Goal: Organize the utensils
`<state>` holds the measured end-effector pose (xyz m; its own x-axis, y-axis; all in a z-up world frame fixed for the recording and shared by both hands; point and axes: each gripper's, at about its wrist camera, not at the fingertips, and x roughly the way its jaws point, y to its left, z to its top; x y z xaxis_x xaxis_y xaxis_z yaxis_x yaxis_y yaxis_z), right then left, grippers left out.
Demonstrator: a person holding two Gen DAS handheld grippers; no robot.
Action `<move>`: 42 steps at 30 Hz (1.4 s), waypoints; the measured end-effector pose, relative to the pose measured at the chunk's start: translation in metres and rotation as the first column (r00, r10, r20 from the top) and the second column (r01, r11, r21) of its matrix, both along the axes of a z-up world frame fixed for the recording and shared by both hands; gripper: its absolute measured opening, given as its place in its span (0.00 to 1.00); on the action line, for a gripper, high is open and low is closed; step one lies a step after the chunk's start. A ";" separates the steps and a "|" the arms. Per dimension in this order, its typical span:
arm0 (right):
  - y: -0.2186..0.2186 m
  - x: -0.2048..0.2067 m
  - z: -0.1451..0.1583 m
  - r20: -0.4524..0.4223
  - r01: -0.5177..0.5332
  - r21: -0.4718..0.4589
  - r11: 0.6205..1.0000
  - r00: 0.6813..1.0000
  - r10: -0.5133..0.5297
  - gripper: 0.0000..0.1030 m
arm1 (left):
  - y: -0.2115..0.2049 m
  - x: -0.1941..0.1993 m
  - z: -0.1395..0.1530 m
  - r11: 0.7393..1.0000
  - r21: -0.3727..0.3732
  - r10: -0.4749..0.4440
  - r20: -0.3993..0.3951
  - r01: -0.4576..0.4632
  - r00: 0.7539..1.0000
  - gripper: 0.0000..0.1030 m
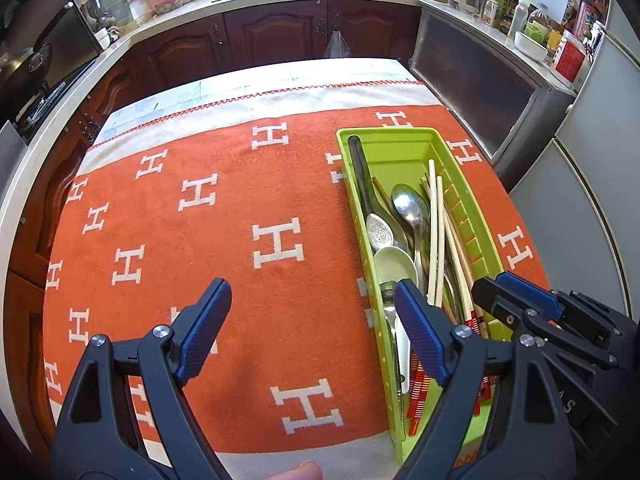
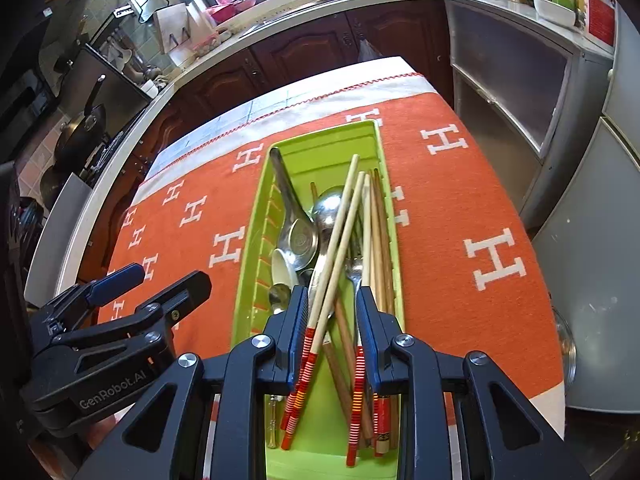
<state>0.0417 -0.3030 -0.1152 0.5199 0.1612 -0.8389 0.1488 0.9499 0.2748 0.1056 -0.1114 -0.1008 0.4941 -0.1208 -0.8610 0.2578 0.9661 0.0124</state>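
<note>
- Lying lengthwise on the orange blanket (image 1: 240,280), a green utensil tray (image 2: 256,240) is running its long axis from the grippers toward the far kitchen counter.
- Inside, chopsticks (image 2: 340,216) and spoons are pointing mostly along that axis; two pale chopsticks are slanting slightly across.
- Spoons are showing as three metal ones, among them a large metal spoon (image 1: 408,208), and one white ceramic spoon (image 1: 394,264); the chopsticks are overlapping too much to count.
- Left gripper (image 1: 312,328) is hovering with jaws spread wide, nothing between them.
- Right gripper (image 2: 332,320) is straddling red-striped chopstick ends, jaws slightly parted, not visibly pinching.
</note>
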 end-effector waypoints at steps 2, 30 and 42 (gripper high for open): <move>0.001 -0.001 0.001 0.000 -0.003 0.002 1.000 1.000 0.003 0.26 | 0.002 -0.001 0.001 1.000 -0.002 0.005 0.004 -0.005 1.000 0.79; 0.054 -0.016 0.054 0.097 -0.093 -0.069 0.993 0.990 0.100 0.38 | 0.073 -0.034 0.049 0.994 0.011 0.106 0.161 -0.109 0.981 0.79; 0.075 -0.021 0.109 0.166 -0.118 -0.019 0.993 0.979 0.119 0.45 | 0.092 -0.056 0.093 0.992 -0.042 0.125 0.195 -0.119 0.973 0.79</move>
